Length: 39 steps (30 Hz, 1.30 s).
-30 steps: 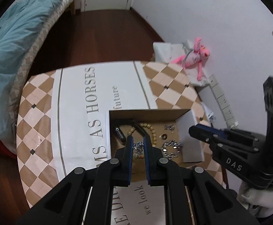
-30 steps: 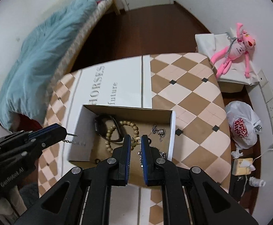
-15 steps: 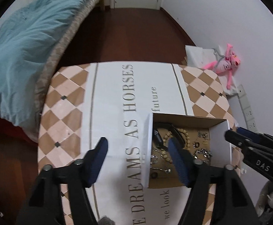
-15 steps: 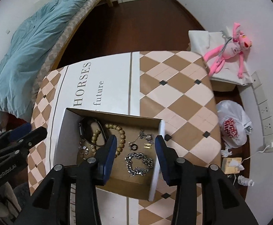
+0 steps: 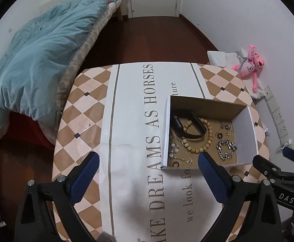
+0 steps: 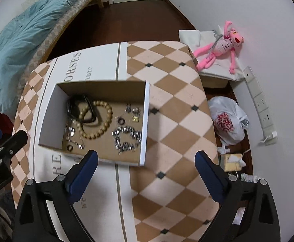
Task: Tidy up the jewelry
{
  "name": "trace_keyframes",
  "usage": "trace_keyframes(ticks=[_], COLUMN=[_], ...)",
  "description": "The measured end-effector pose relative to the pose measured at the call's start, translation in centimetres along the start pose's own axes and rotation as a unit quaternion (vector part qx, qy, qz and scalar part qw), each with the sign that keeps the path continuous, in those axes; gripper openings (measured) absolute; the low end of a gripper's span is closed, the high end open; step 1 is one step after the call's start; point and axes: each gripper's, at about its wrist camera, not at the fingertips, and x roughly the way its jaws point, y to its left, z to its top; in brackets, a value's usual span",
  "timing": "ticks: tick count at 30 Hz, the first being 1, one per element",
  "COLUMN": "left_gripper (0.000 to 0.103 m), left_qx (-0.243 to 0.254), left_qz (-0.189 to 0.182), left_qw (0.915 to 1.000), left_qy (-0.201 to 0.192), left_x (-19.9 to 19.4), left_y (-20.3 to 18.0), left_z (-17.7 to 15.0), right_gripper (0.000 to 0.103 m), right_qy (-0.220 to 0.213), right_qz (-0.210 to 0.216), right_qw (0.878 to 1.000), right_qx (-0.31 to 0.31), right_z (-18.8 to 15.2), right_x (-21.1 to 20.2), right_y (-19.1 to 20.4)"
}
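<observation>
Hovering over a table (image 5: 82,121) with both claws spread wide and holding nothing.

A checkered cloth with a white lettered strip covers the table, and a blue duvet (image 5: 36,60) lies on the bed beyond it. The open cardboard box (image 6: 147,121) sits on the cloth and holds all the jewelry. Left gripper (image 5: 148,165) hangs above the white strip, just left of the box; right gripper (image 6: 146,162) hangs over the box's near right corner. Inside lie a black wristband (image 6: 80,109), a wooden bead bracelet (image 6: 104,121), a silver chain bracelet (image 6: 126,138), thin chains along the left wall, and small earrings (image 6: 133,113) toward the back right.
</observation>
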Motion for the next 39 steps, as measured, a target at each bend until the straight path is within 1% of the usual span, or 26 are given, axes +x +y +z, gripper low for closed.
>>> trace_keyframes(ticks=[4, 9, 14, 17, 21, 24, 28, 31, 34, 39], left_gripper=[0.101, 0.101, 0.101, 0.101, 0.101, 0.101, 0.101, 0.101, 0.101, 0.101], left_qx=[-0.001, -0.004, -0.004, -0.001, 0.001, 0.0, -0.006, -0.008, -0.008, -0.012], left_qz=[0.0, 0.0, -0.005, -0.004, -0.008, 0.0, 0.008, 0.005, 0.005, 0.0], left_qw=[1.0, 0.9998, 0.9987, 0.9972, 0.9946, 0.9924, 0.992, 0.9911, 0.9904, 0.9913], left_qy=[-0.001, -0.02, -0.05, -0.075, -0.104, -0.123, -0.126, -0.133, -0.138, -0.131], left_x=[-0.8, -3.3, -7.4, -10.2, -13.9, -16.5, -18.7, -20.3, -21.4, -22.8], left_y=[-0.2, -0.3, -0.5, -0.6, -0.6, -0.6, -0.3, -0.2, -0.2, -0.3], left_z=[-0.6, -1.1, -1.6, -1.9, -2.5, -2.8, -3.3, -3.7, -4.2, -4.7], right_gripper=[0.102, 0.102, 0.102, 0.102, 0.102, 0.102, 0.102, 0.102, 0.102, 0.102], right_qy=[-0.011, -0.039, -0.077, -0.1, -0.136, -0.159, -0.184, -0.199, -0.208, -0.215], right_qz=[-0.003, -0.011, -0.016, -0.014, -0.013, -0.015, -0.012, -0.016, -0.013, -0.009], right_qw=[1.0, 0.999, 0.997, 0.995, 0.99, 0.987, 0.983, 0.98, 0.978, 0.977], right_qx=[0.008, 0.014, 0.017, 0.019, 0.018, 0.016, 0.016, 0.016, 0.017, 0.012], right_z=[-0.9, -1.8, -3.0, -3.8, -4.8, -5.3, -6.4, -7.2, -7.9, -8.9], right_x=[-1.3, -4.2, -8.6, -11.5, -16.1, -18.9, -22.3, -24.5, -26.0, -28.0], right_y=[-0.1, -0.3, -0.7, -1.0, -1.1, -1.2, -1.3, -1.2, -1.3, -1.2])
